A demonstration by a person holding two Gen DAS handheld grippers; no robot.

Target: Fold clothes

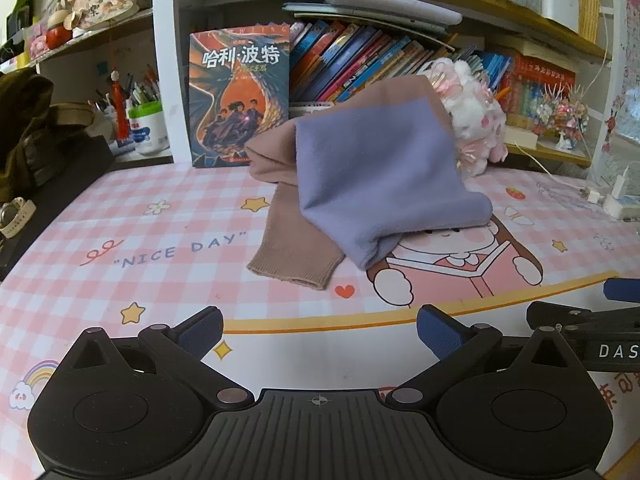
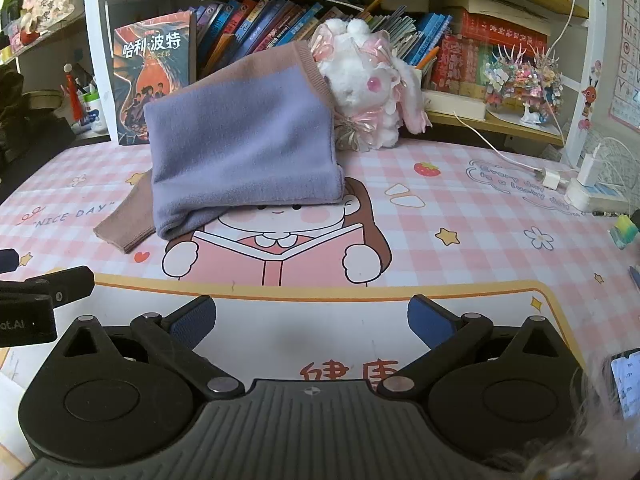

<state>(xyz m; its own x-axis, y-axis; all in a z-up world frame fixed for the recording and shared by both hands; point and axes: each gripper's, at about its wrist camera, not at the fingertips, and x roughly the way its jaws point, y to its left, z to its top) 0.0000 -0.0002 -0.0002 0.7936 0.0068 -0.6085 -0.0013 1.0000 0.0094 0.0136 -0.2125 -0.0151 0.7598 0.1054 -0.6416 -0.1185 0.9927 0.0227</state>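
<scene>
Nearest, the left gripper (image 1: pixel 320 330) and right gripper (image 2: pixel 310 320) hover spread wide, holding nothing, above the desk mat (image 2: pixel 460 208). Far off, the folded purple-and-brown sweater (image 2: pixel 240 160) leans on a plush rabbit (image 2: pixel 368 80).

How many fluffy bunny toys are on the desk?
1. The white and pink plush bunny sits at the back of the desk against the bookshelf, right beside the purple and brown sweater, whose raised edge leans on it. Others may be hidden behind the sweater.
</scene>
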